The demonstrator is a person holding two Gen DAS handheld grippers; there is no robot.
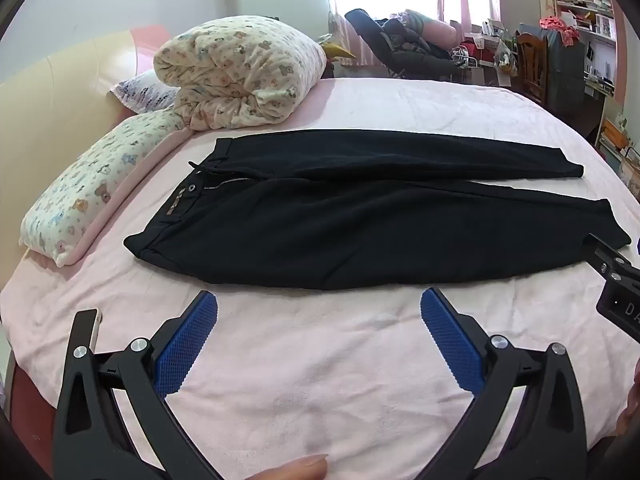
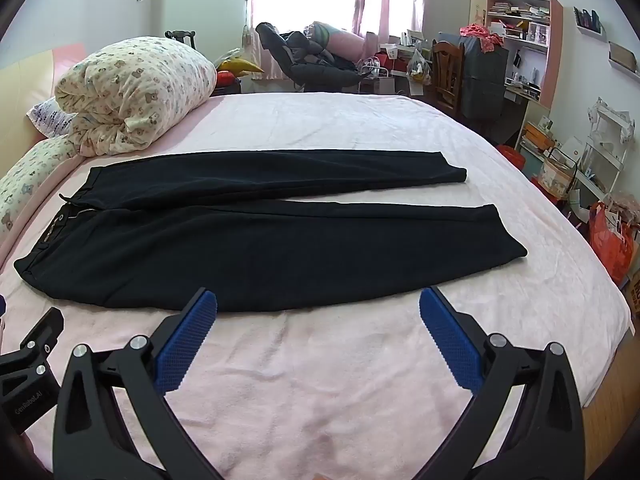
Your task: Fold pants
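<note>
Pants (image 1: 360, 224) (image 2: 256, 248), black: one pair, laid flat and unfolded across the pink bed sheet (image 1: 320, 360) (image 2: 340, 380), waistband toward the headboard side at the left, both legs running to the right. Waistband shows a metal eyelet button and a short length of open zipper. The two legs lie side by side, touching near the crotch and slightly apart at the cuffs.

Left gripper (image 1: 319, 312): black frame, blue textured pads, jaws spread wide with nothing between them; it hovers over bare sheet just short of the near edge of the pants.

Right gripper (image 2: 318, 310): same build, jaws likewise wide apart and empty, tips just at the near edge of the pants, whether touching cannot be told. Its black body shows at the right edge of the left wrist view.

Rolled quilt (image 1: 240, 72) (image 2: 136, 92), cream with a bear print: lies on the bed beyond the waistband. A matching long pillow (image 1: 84, 196) lies along the left edge.

Bookshelf (image 2: 516, 24), pink-trimmed, against the far wall: holds stacked books and small items too small to tell.

Orange plastic bag (image 2: 610, 244), on the floor right of the bed: contents not discernible.

Wooden chair (image 2: 446, 68): beyond the bed, near the shelf.
</note>
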